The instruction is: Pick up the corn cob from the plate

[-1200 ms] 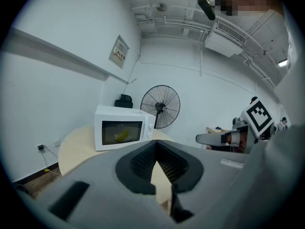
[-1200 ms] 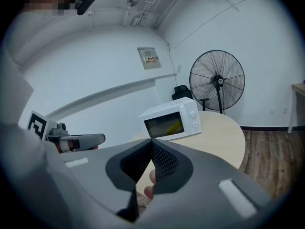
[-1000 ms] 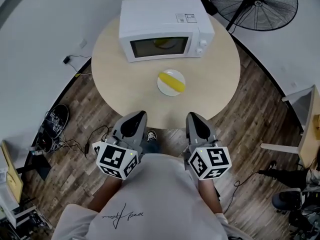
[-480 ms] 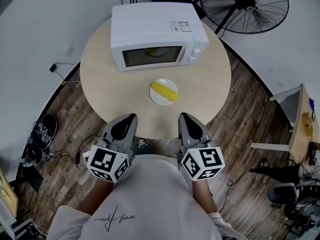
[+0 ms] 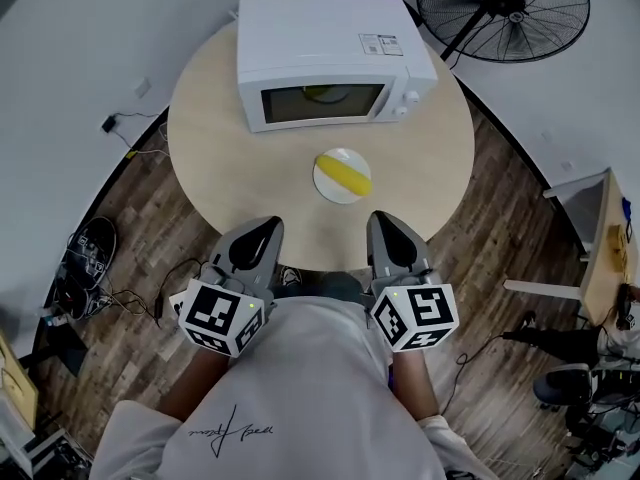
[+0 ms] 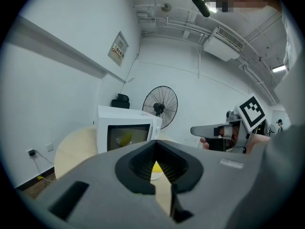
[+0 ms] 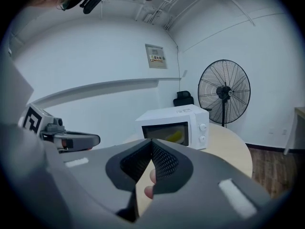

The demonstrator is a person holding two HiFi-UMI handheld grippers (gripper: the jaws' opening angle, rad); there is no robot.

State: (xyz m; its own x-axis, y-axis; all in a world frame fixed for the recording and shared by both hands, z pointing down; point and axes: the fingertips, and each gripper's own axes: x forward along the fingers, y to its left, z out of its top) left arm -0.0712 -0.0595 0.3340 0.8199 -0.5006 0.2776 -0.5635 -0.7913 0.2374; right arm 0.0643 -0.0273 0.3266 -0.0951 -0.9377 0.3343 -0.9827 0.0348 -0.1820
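Right now the left gripper [image 5: 268, 228] is hovering just short of the near edge of the round table [image 5: 215, 148]. Its jaws are pressing together at the tips and grasping nothing. Through the gap beneath those clenched tips, the left gripper view is catching a sliver of yellow on the table ahead.

Ahead of this gripper and off to its right, the corn cob [image 5: 350, 175] is lying slantwise on a small white plate [image 5: 327, 165]. The plate is sitting on the table between the lines of the two grippers, somewhat nearer the right one. Neither gripper is touching the cob or the plate. Beyond the plate, a white microwave [image 5: 330, 38] is standing with its door closed, and something yellow is showing behind its window.

To the right, the right gripper [image 5: 385, 223] is hanging level with the left one at the table's edge. Its jaws are likewise clenched tip to tip with nothing between the pads, though two fingertips [image 7: 150, 178] are peeking through the gap below them. Farther ahead and to its right, a black pedestal fan [image 5: 505, 13] is standing on the floor past the table.
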